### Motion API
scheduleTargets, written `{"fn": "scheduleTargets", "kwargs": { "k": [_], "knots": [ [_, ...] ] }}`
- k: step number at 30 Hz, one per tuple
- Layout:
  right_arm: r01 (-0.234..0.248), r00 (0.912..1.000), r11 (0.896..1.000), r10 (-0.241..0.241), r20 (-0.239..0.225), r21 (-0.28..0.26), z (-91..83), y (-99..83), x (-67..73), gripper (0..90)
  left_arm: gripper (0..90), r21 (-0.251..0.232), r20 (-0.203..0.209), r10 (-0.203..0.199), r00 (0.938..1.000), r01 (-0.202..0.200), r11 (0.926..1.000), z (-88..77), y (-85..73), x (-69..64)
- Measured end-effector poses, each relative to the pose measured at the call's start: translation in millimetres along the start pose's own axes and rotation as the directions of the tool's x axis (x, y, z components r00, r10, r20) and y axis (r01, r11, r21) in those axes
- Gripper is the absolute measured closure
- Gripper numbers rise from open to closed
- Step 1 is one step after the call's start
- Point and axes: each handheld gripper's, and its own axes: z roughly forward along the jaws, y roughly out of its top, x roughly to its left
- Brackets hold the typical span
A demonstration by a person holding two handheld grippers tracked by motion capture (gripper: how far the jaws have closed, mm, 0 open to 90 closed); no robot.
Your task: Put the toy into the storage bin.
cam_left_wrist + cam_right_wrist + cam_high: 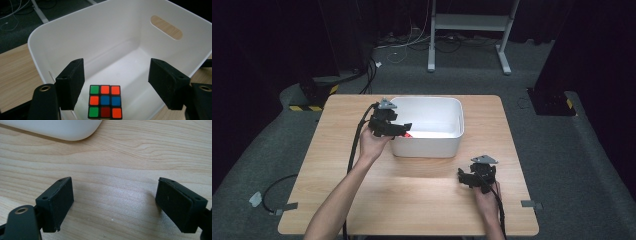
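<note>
A scrambled colour cube (105,101) lies on the floor of the white bin (100,37), its top face showing green, orange, blue and red squares. In the high view a red bit of the cube (408,134) peeks out under my left gripper (404,129), which hangs over the bin's (427,147) left wall. The left gripper (116,82) is open: its pads stand clear of the cube on both sides. My right gripper (464,177) rests low near the table's front right. In its own view the right gripper (115,200) is open over bare wood.
The wooden table (412,195) has free room in front of the bin and at its left. A rounded corner of the bin (62,130) lies ahead of the right gripper. A slot handle (166,27) cuts the bin's far wall. Cables and a white desk frame (469,22) stand beyond the table.
</note>
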Motion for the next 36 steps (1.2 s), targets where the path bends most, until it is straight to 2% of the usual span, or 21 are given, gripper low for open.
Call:
{"fn": "scheduleTargets", "kwargs": {
  "k": [3, 6, 10, 19, 28, 36],
  "knots": [
    [0.001, 1.0, 1.0, -0.001, 0.0, 0.0, 0.1, 0.1, 0.0, 14.8, 28.0, -0.03, 0.009, -0.008, 0.9999, 0.008, 0.9995, -9.2, -3.3, -0.3],
    [0.001, 1.0, 1.0, -0.001, 0.0, 0.0, 0.4, 0.4, 0.1, 14.7, 27.5, -0.029, 0.006, -0.006, 1.0, 0.006, 0.9996, -11.2, -4.2, 1.3],
    [0.001, 1.0, 1.0, -0.001, -0.001, 0.0, 0.5, 0.5, 0.2, 14.7, 26.2, -0.053, 0.009, -0.032, 0.9994, 0.033, 0.9981, -17.9, -9.2, 7.0],
    [0.002, 1.0, 1.0, -0.002, -0.001, 0.0, 0.5, 0.5, 0.2, 14.7, 22.9, -0.074, -0.001, -0.063, 0.998, 0.062, 0.9953, -34.9, -15.6, 14.7],
    [0.002, 1.0, 1.0, -0.002, -0.001, 0.0, 0.5, 0.5, 0.2, 14.8, 21.5, -0.078, -0.008, -0.047, 0.9989, 0.046, 0.9959, -43.4, -16.5, 13.4],
    [0.002, 1.0, 1.0, -0.002, -0.001, 0.0, 0.5, 0.5, 0.2, 14.8, 19.2, -0.082, -0.007, -0.064, 0.9979, 0.064, 0.9946, -48.7, -23.4, 16.9]
  ]
}}
